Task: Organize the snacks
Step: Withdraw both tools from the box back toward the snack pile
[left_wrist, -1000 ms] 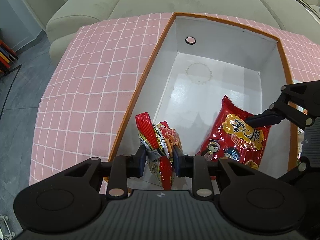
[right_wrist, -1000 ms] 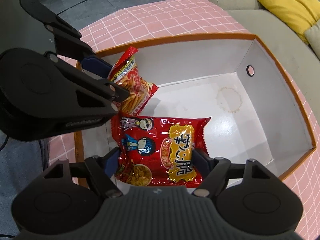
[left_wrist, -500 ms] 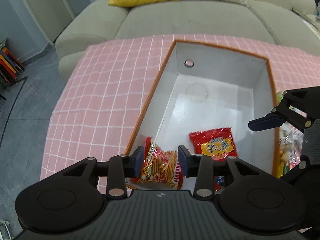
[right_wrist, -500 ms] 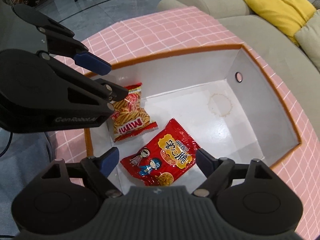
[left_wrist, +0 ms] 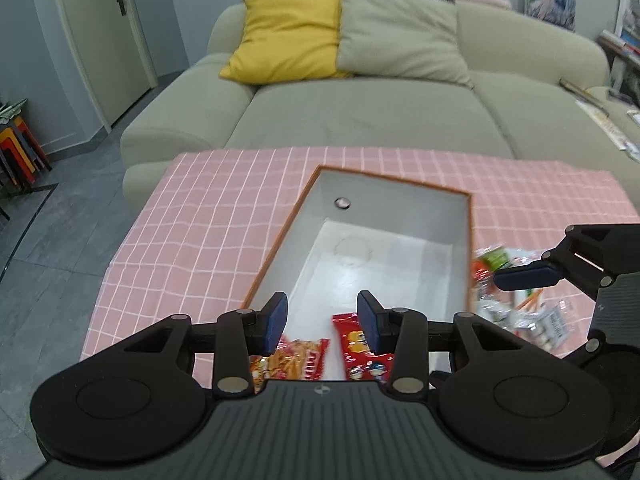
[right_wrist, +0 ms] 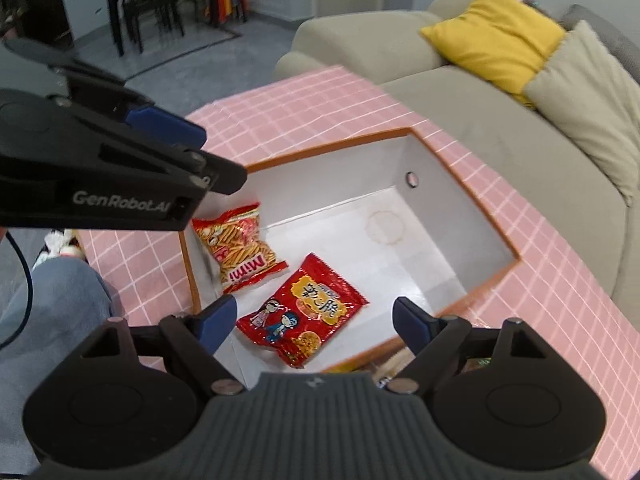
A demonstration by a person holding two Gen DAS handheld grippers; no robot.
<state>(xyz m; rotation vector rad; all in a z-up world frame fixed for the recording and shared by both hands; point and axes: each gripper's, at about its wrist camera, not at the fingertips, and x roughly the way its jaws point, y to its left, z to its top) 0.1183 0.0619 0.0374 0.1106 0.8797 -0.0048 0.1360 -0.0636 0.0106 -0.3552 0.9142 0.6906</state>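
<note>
An orange-rimmed white box [right_wrist: 496,220] [left_wrist: 280,236] sits on the pink checked tablecloth. Inside at its near end lie an orange Mimi stick-snack packet [right_wrist: 238,248] [left_wrist: 292,362] and a red noodle-snack packet [right_wrist: 308,314] [left_wrist: 360,350]. My left gripper [left_wrist: 322,320] is open and empty, raised above the near end of the box. My right gripper [right_wrist: 314,318] is open and empty, raised above the red packet. A pile of loose snack packets [left_wrist: 520,308] lies on the cloth right of the box.
A beige sofa [left_wrist: 360,112] with yellow [left_wrist: 288,36] and beige cushions stands behind the table. The person's jeans leg [right_wrist: 52,312] is at the table's near left edge. A dark dining table and chairs [right_wrist: 144,4] stand far off.
Both grippers let go of their packets, which dropped flat into the box. Both grippers opened and rose up and back from the box.
</note>
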